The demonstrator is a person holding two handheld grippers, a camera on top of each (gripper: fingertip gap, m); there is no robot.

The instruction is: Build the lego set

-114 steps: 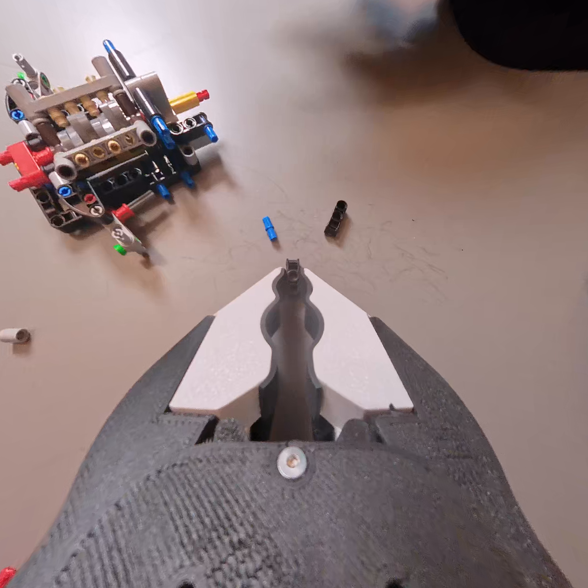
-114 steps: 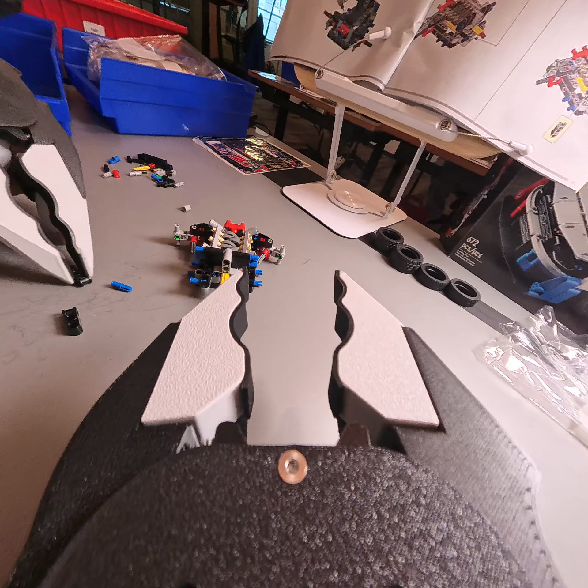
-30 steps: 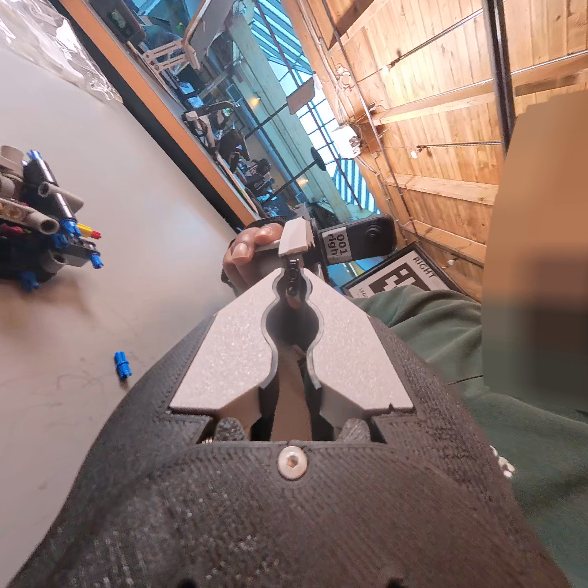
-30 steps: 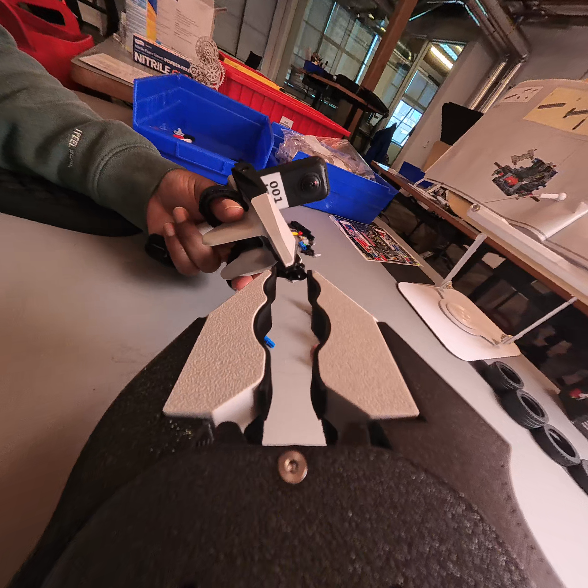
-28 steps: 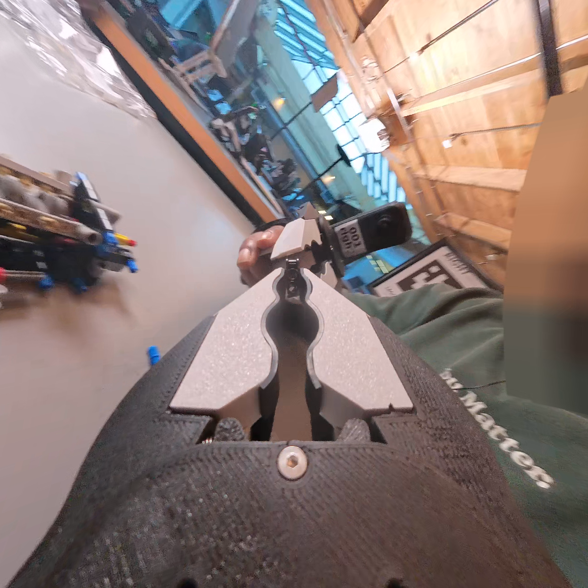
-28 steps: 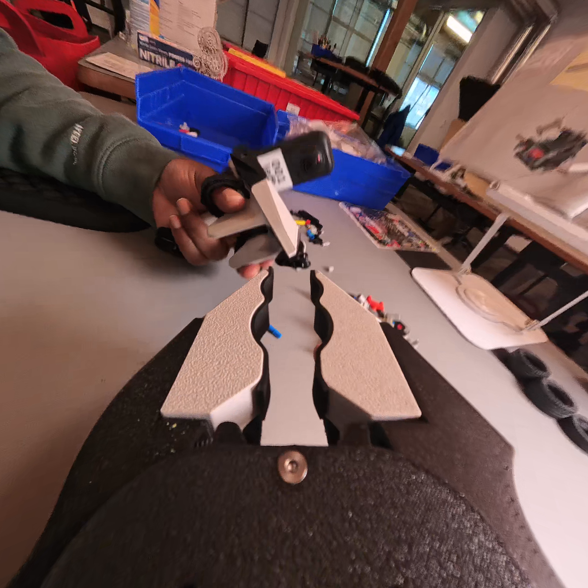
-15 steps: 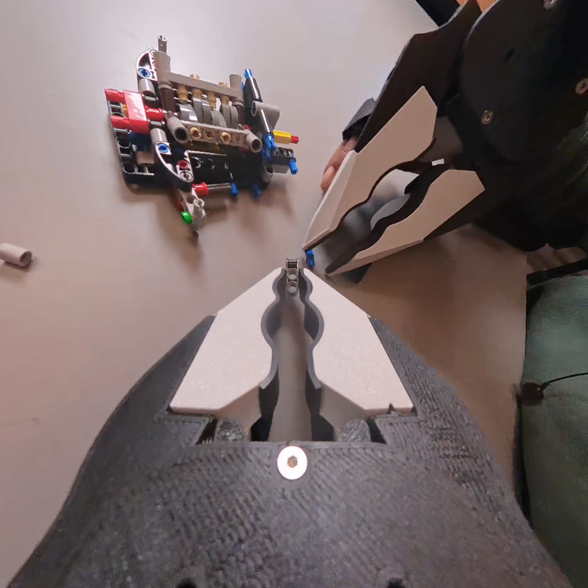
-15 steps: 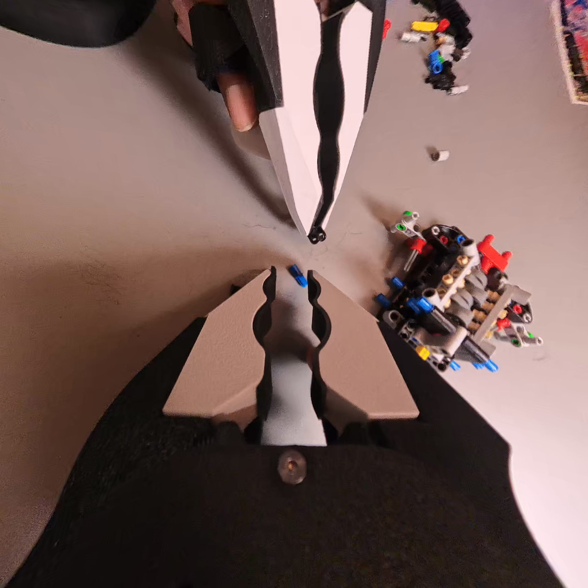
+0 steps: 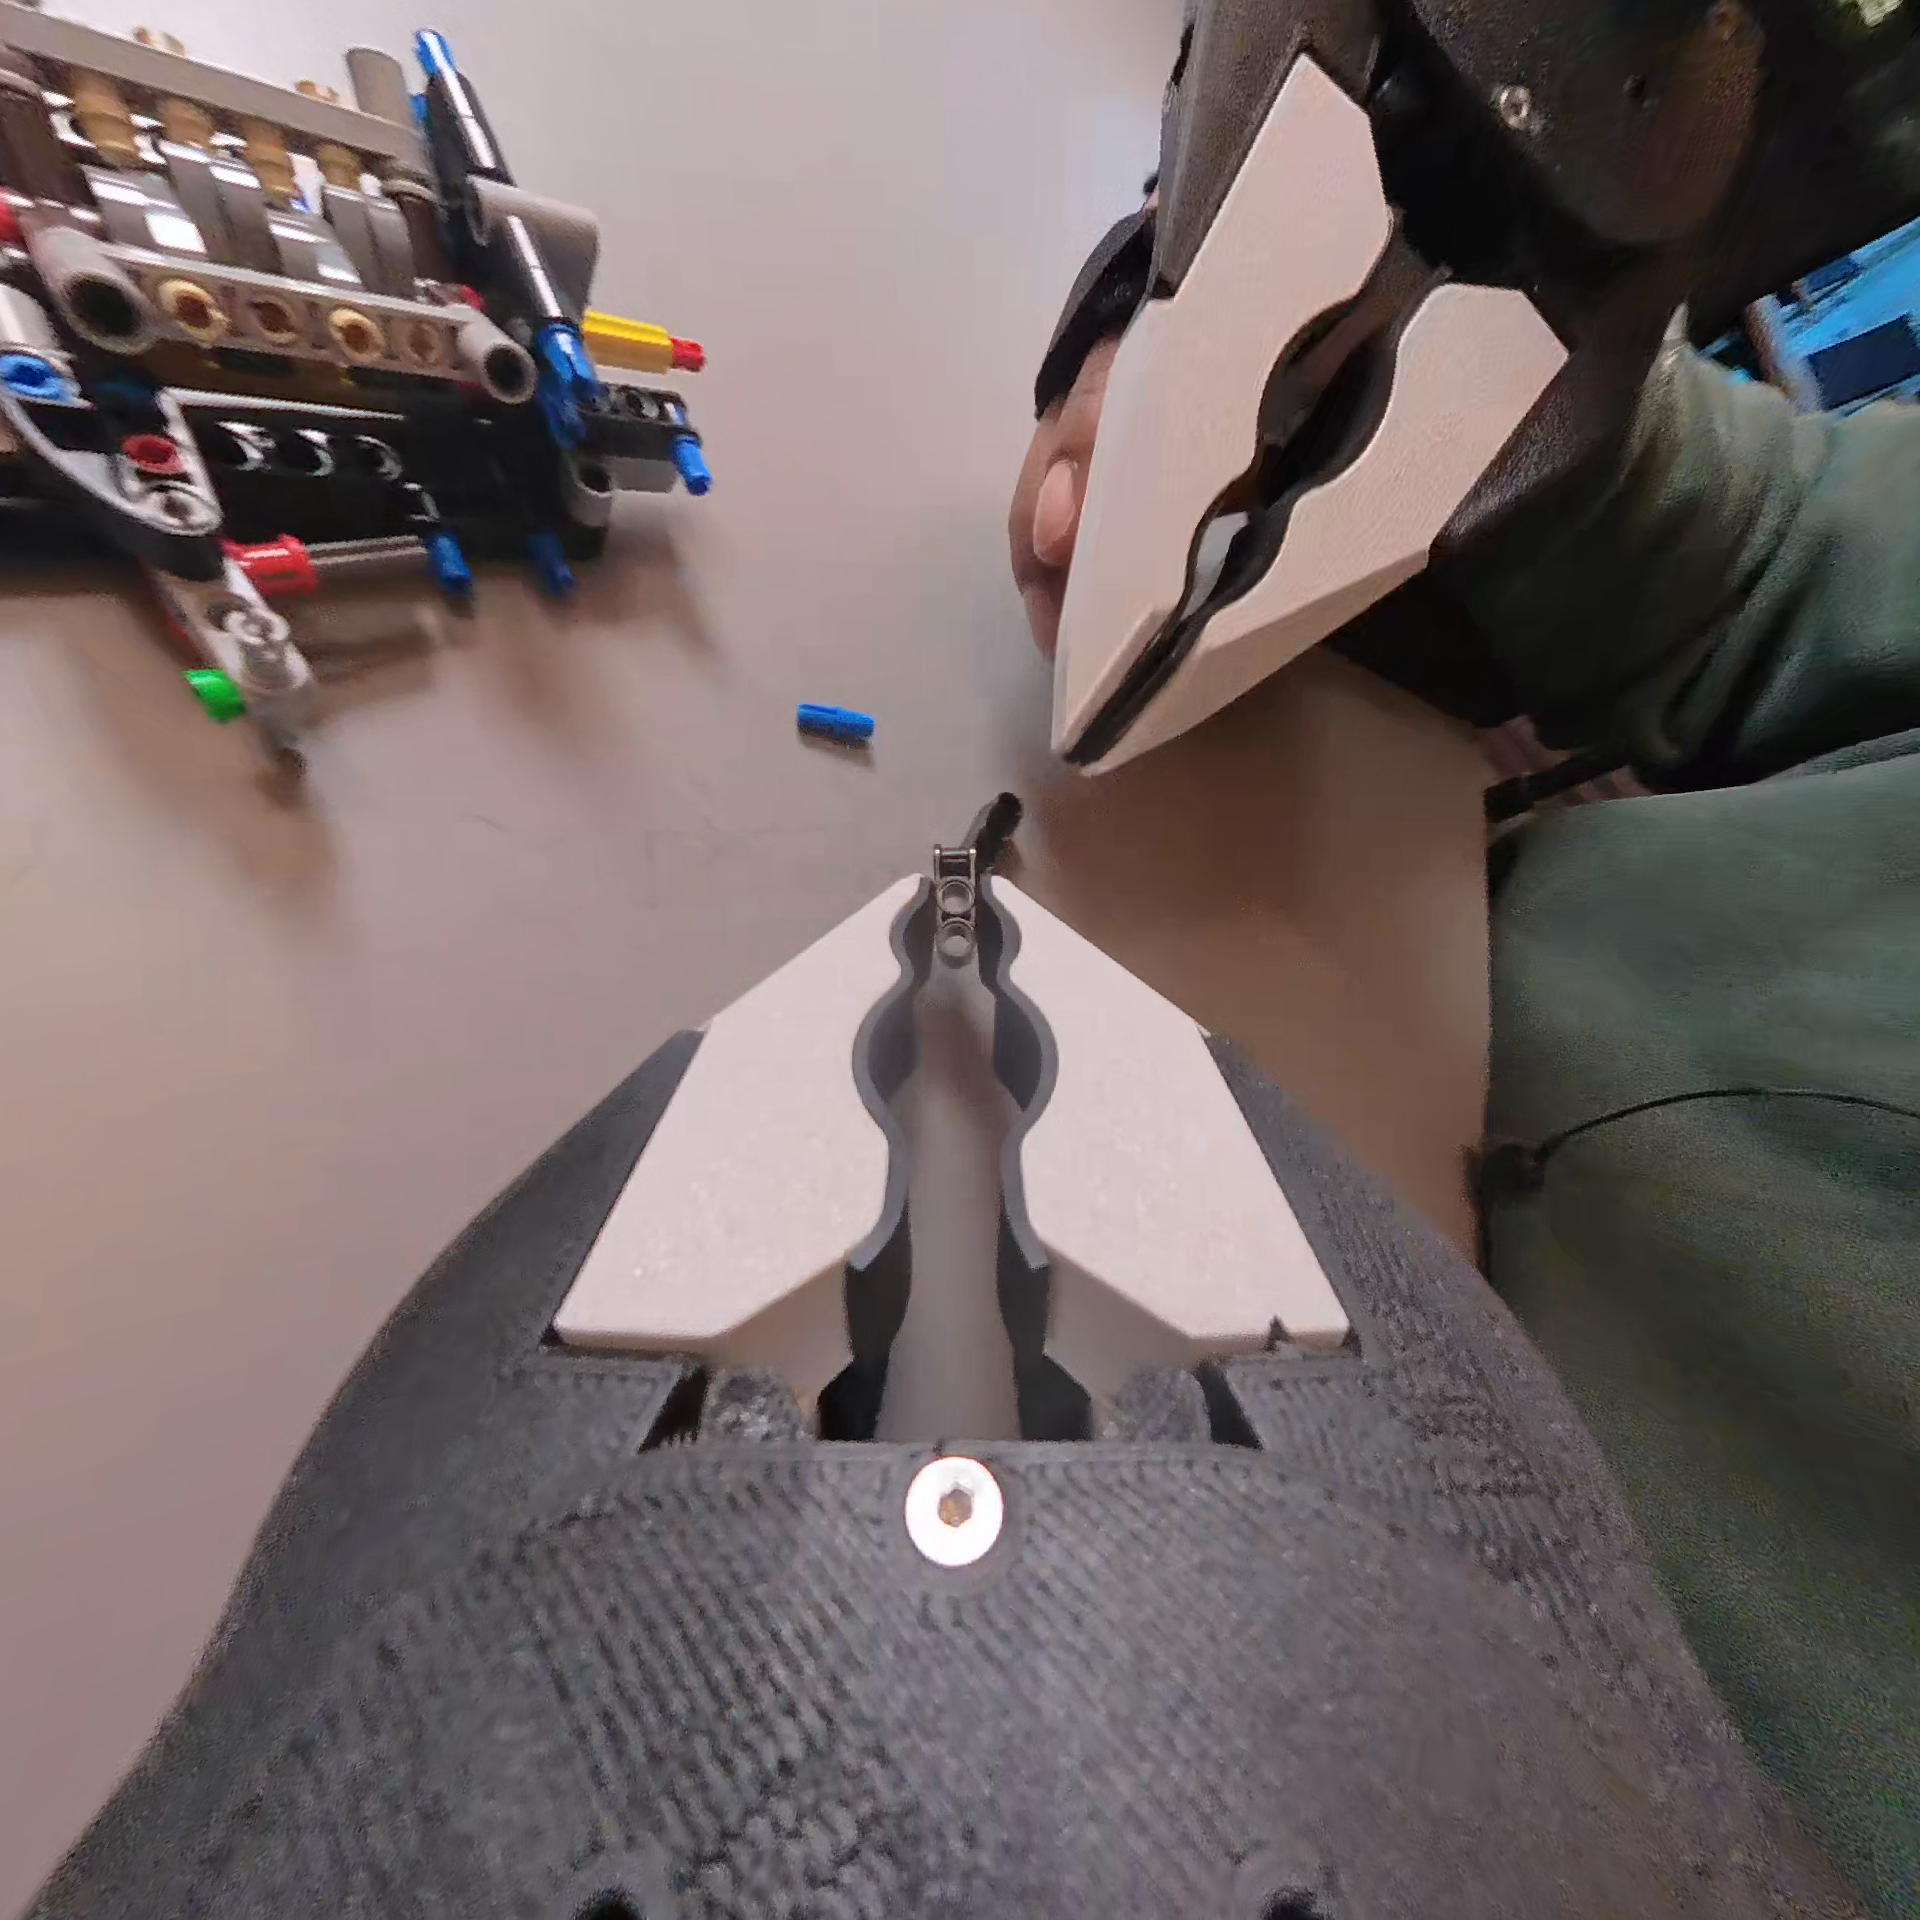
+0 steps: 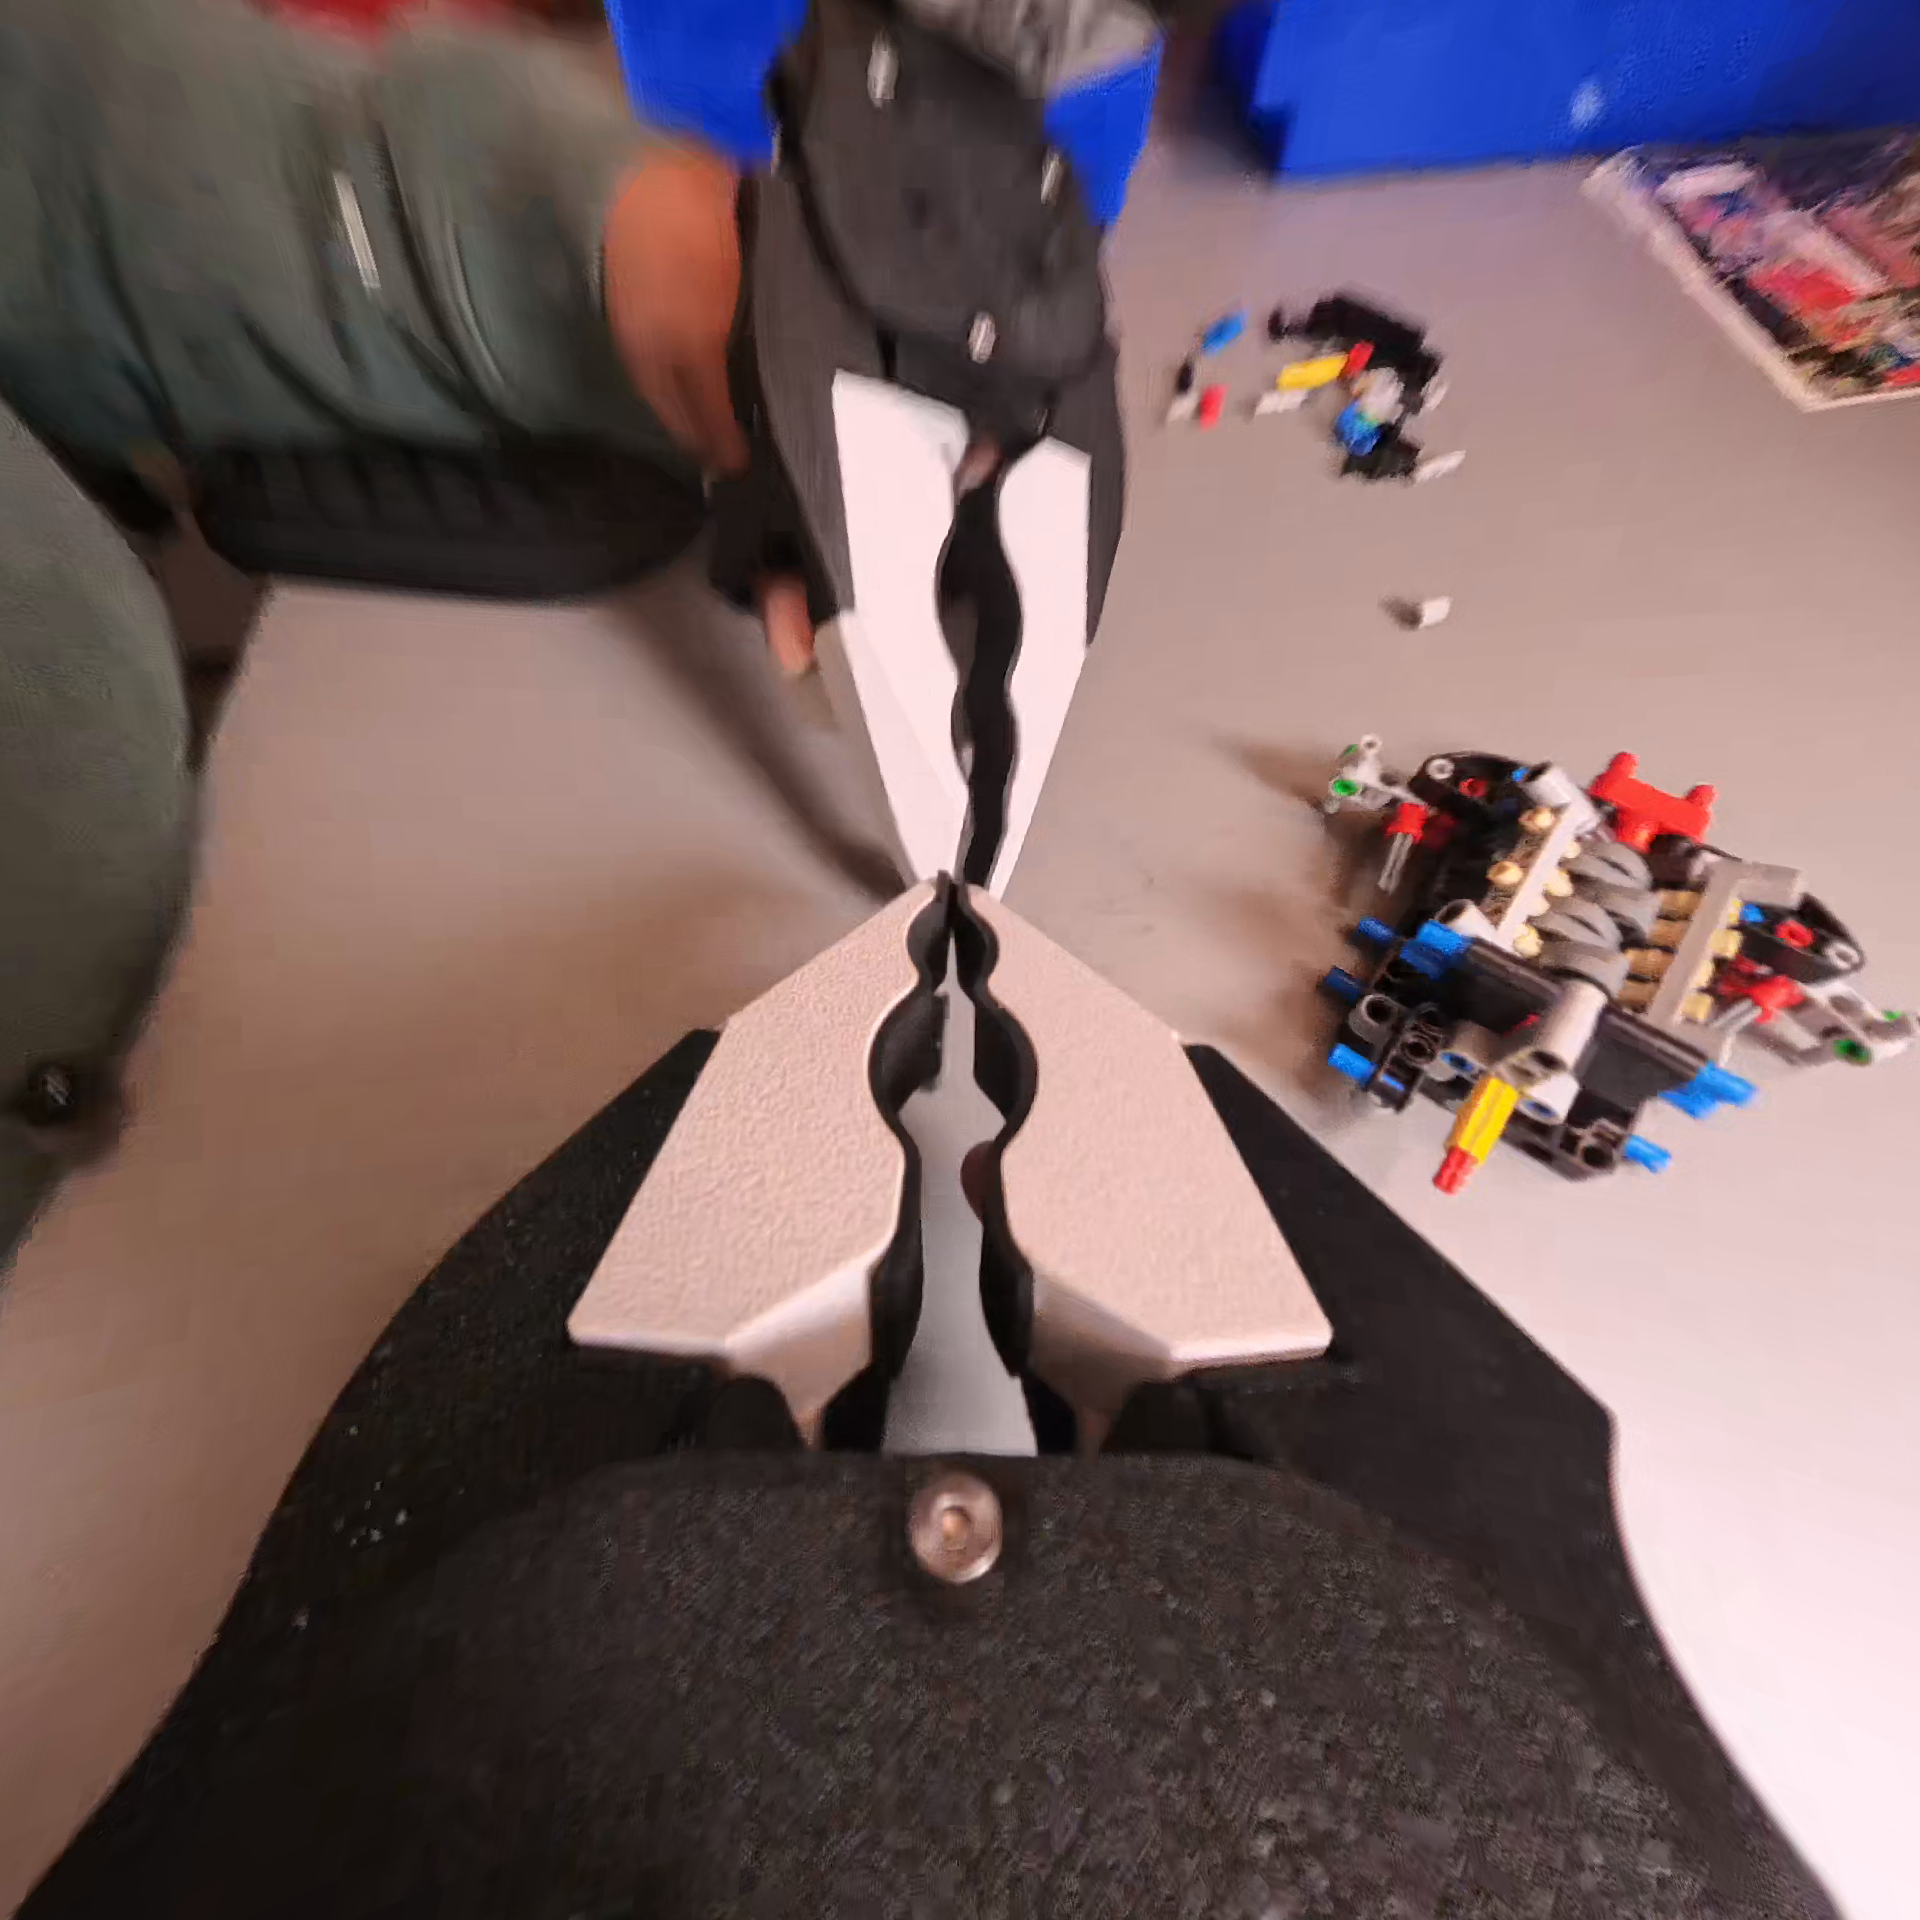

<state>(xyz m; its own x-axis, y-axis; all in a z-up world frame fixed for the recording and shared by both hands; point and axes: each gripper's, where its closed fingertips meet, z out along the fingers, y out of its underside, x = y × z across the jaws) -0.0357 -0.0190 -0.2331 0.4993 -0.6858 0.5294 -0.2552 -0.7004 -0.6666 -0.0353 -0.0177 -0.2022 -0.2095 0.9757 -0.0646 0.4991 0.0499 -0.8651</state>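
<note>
My left gripper (image 9: 954, 891) is shut on a small black connector (image 9: 954, 906) whose far end sticks out past the fingertips, just above the grey table (image 9: 364, 1039). My right gripper (image 10: 951, 902) is shut, with nothing visible between its tips. It also shows in the left wrist view (image 9: 1081, 753), tip down and close to the connector. A loose blue pin (image 9: 834, 721) lies on the table left of that tip. The part-built lego assembly (image 9: 312, 343) lies at the far left, and shows in the right wrist view (image 10: 1610, 966) at the right. The left gripper (image 10: 966, 868) meets my right tips there, blurred.
A pile of loose small parts (image 10: 1340, 395) and a single grey piece (image 10: 1418, 613) lie farther back. Blue bins (image 10: 1558, 73) and an instruction booklet (image 10: 1787, 260) stand at the table's far side. A person's green sleeve (image 9: 1714, 1143) fills the right.
Both grippers tipped from mid-air down toward the table. The right gripper, open around the blue pin half a second ago, is now shut; the pin lies beside it. The left keeps its black connector.
</note>
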